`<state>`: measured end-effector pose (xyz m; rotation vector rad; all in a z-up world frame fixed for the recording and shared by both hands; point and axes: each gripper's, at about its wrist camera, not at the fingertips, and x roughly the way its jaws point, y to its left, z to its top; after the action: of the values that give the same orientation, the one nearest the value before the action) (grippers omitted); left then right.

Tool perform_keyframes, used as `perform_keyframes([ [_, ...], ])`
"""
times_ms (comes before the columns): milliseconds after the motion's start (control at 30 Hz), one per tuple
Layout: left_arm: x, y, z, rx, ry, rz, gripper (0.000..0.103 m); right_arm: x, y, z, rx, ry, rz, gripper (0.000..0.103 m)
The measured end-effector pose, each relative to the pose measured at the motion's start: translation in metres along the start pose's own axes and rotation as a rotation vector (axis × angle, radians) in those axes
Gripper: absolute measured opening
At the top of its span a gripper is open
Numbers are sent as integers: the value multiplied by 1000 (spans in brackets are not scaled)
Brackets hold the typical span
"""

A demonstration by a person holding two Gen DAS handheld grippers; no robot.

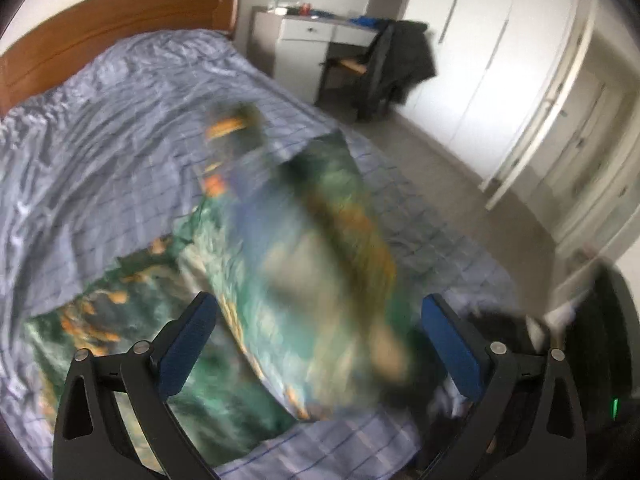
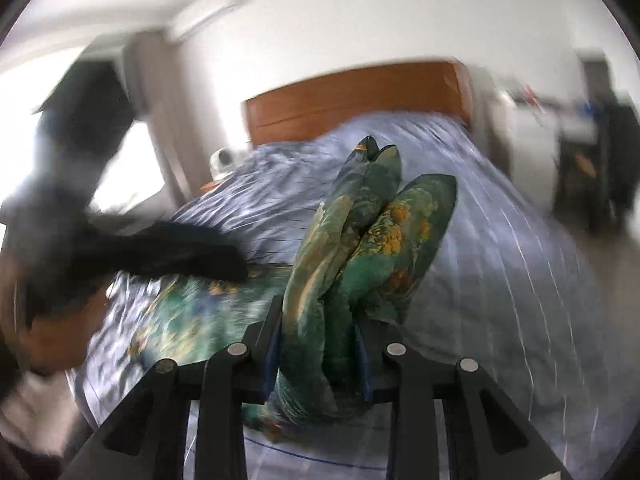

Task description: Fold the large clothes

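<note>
Here your right hand-held gripper pinches the bunched green garment above the bed; your left hand-held gripper stands spread, cloth blurred ahead.

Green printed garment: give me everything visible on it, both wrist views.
The green printed garment looks like thin, soft fabric in teal-green with orange-yellow and cream patches. Part lies spread on the blue checked bedspread. A bunched section is clamped in the right gripper, folds standing up past its pads. In the left wrist view a raised part is motion-blurred in front of the open left gripper, whose pads are clear of it. Garment type can't be told.
</note>
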<state>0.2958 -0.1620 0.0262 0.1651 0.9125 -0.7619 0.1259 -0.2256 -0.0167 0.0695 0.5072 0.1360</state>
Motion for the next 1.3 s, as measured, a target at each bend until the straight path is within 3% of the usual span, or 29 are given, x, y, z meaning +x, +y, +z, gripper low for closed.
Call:
perform_keyframes([
  [100,-4,16,-6,-20,33,64,98,4,63,-1,-214,-8,24,31],
  [133,-4,24,-13,-40,46,95,87,4,80,-4,-270,-11,34,31],
  [167,-3,34,-20,-62,66,148,44,2,95,-7,-322,-19,40,31],
  [200,0,44,-25,-83,87,164,34,0,113,-11,-378,-33,61,31],
  [267,-3,75,-37,-170,107,115,29,-1,130,-10,-423,-50,108,31],
  [300,-10,97,-43,-220,105,105,28,-2,138,-9,-441,-54,160,31],
  [367,-23,132,-52,-281,84,92,28,-2,146,-6,-453,-27,211,48],
  [400,-33,157,-59,-318,67,93,28,-6,147,-5,-450,-8,239,64],
  [433,-39,175,-66,-343,57,97,28,-10,144,-2,-426,-3,278,66],
  [500,-46,212,-79,-389,47,113,28,-12,132,2,-366,26,301,65],
  [600,-48,258,-105,-475,58,138,29,7,114,6,-309,94,257,63],
  [633,-46,267,-113,-499,60,142,29,22,109,9,-294,114,234,50],
  [700,-38,281,-132,-531,64,145,29,56,103,18,-271,168,209,37],
  [867,-24,294,-158,-541,38,119,30,129,115,13,-262,253,257,35],
  [1033,-11,321,-191,-586,49,104,33,195,127,-27,-225,456,308,34],
  [1167,-1,328,-207,-618,19,103,35,214,131,-52,-184,460,277,34],
  [1300,-5,328,-207,-610,11,100,35,219,130,-55,-159,456,266,34],
])
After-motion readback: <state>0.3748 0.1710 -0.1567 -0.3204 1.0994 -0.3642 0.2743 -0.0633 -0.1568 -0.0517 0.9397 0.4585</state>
